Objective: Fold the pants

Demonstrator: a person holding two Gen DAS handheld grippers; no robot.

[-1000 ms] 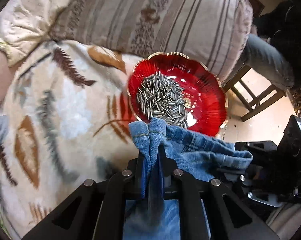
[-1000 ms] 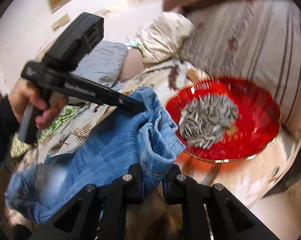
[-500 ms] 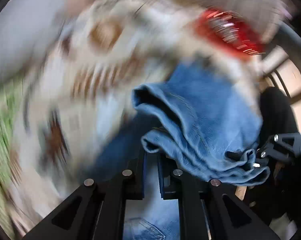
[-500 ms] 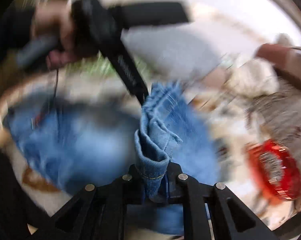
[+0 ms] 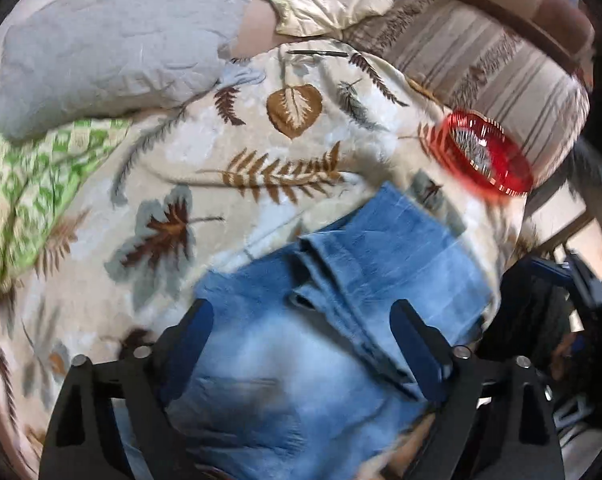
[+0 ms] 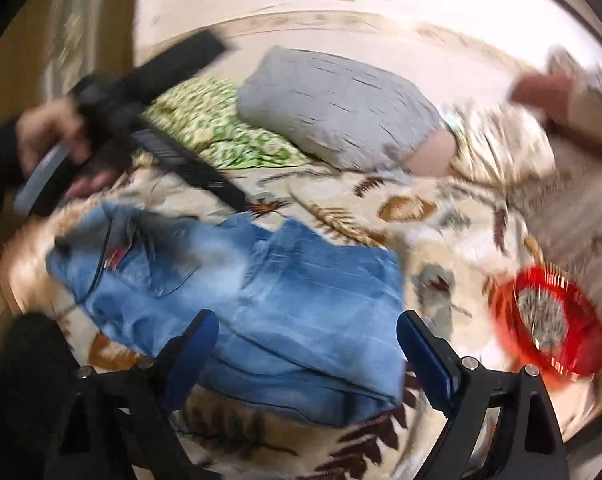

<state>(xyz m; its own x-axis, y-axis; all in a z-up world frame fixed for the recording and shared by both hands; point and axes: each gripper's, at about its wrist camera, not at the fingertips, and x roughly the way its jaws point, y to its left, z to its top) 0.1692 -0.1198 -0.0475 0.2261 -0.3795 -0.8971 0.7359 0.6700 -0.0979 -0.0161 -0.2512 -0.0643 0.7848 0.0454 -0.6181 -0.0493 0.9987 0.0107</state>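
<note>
Both grippers' fingers point(image 5: 415, 354) have just sprung wide, empty; blur smears the folded pants point(image 6: 285, 300); waistband cut off.

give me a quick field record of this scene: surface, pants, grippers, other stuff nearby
surface: leaf-print blanket
pants: blue jeans, folded over, lying flat on the blanket
left gripper: open, jaws just opened, nothing pinched, over the jeans
right gripper: open, jaws just opened, nothing pinched, over the jeans
bowl: red bowl of seeds on the blanket, apart from the jeans
pillow: grey pillow at the far edge
image quality: motion blur
</note>
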